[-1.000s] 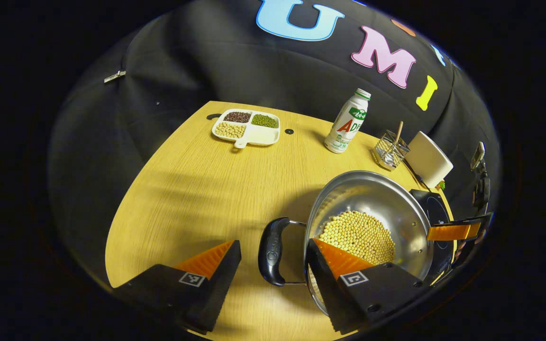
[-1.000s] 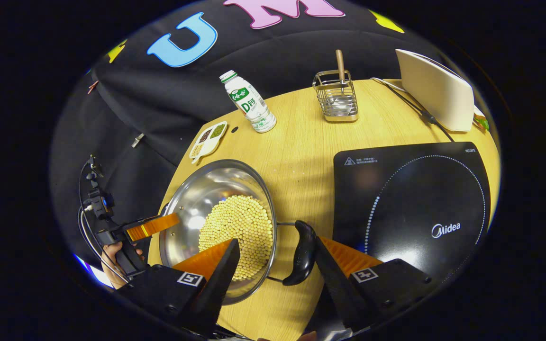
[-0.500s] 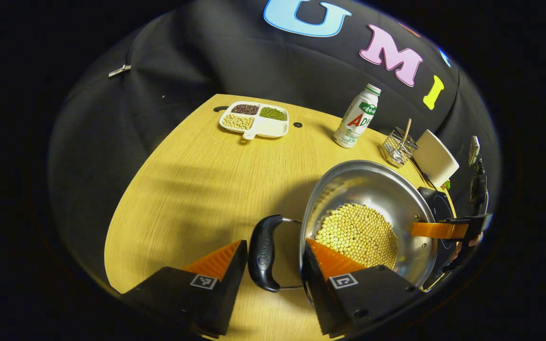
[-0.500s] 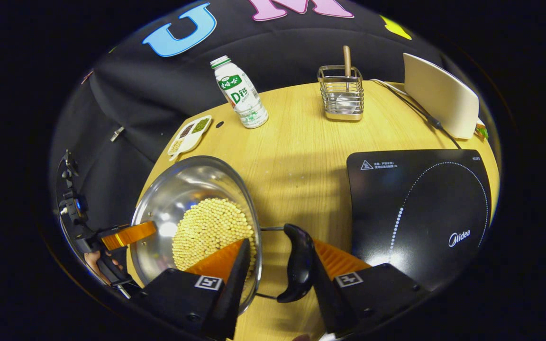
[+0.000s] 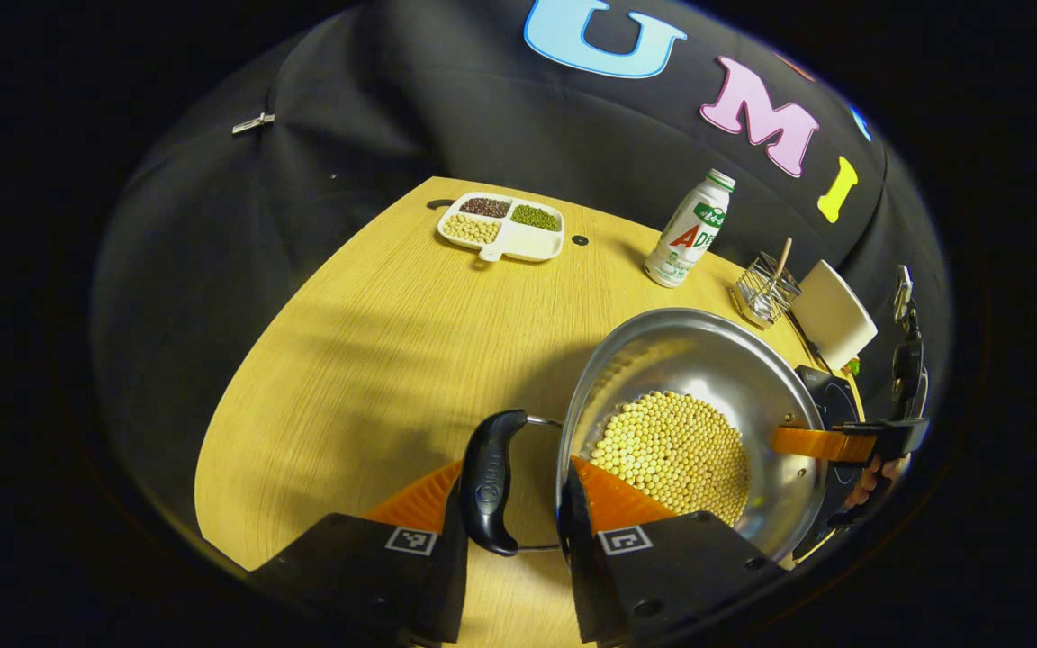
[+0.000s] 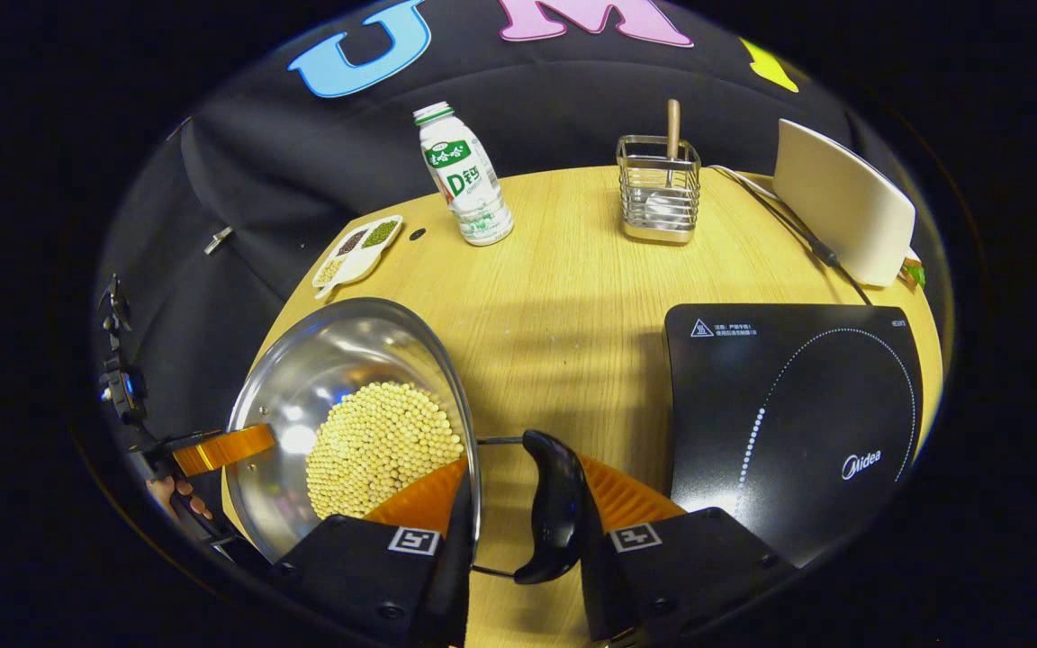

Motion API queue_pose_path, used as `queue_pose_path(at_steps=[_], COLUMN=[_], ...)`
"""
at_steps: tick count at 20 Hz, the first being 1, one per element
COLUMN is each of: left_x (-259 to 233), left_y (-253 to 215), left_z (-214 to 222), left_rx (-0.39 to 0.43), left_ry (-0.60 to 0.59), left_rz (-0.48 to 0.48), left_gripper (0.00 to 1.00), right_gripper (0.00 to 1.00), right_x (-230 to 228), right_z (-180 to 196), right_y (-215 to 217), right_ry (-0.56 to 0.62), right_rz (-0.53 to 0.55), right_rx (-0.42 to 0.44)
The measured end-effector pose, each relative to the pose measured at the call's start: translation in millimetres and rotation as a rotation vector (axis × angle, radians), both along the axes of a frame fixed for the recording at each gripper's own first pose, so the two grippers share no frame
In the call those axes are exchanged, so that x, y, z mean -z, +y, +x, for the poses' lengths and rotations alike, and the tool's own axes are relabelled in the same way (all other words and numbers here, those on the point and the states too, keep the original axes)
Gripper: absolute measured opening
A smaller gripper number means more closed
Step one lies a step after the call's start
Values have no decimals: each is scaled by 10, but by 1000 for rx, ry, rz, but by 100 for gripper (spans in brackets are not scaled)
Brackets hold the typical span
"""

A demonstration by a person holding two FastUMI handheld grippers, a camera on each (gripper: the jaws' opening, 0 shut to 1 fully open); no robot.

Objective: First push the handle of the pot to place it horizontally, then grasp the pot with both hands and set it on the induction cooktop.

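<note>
Two handles on one pot, left gripper and right gripper each astride one, fingers close about handle and rim; clamped or not, unclear. Pot on table beside one cooktop, whole in right gripper view, a mere corner in left gripper view.

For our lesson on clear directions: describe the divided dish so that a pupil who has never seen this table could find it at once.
Start at the wooden table and go to its far edge, left of the bottle and farthest from the cooktop. There lies the dish, flat and white. It alone is split into compartments, three of them holding dark, green and pale beans.
</note>
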State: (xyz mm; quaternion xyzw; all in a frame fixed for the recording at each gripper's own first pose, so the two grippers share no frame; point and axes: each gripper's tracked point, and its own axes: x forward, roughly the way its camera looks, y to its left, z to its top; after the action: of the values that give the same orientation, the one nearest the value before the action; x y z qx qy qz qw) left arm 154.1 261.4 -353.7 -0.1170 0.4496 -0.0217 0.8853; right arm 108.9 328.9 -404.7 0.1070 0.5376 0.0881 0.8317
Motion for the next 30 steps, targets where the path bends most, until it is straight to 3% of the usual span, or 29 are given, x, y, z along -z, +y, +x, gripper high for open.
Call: queue_pose_path(at_steps=[1, 2, 5, 6, 7, 13, 30], left_x=[-74, -159, -405, -463, -534, -839, -808], left_y=[-7, -23, -135, -205, -281, -920, -2851], left_z=[-22, -47, -105, -126, -131, -155, 123], left_rx=[0, 2, 12, 13, 17, 65, 204], left_ry=[-6, -11, -26, -29, -37, -59, -38], left_rz=[9, 18, 37, 36, 36, 39, -12], left_gripper=[50, 50, 50, 50, 50, 51, 50], right_gripper=[48, 53, 53, 48, 53, 53, 53], right_x=[-71, -135, -339, -412, -485, -739, -773], right_z=[-2, -11, -65, -83, -79, -139, -202], right_y=[-9, -24, -152, -217, -304, -961, -2883], right_ry=[-2, -5, -2, -10, -19, -31, -19], right_rz=[4, 10, 14, 13, 14, 9, -48], right_rx=[-1, -2, -12, -12, -9, 27, 146])
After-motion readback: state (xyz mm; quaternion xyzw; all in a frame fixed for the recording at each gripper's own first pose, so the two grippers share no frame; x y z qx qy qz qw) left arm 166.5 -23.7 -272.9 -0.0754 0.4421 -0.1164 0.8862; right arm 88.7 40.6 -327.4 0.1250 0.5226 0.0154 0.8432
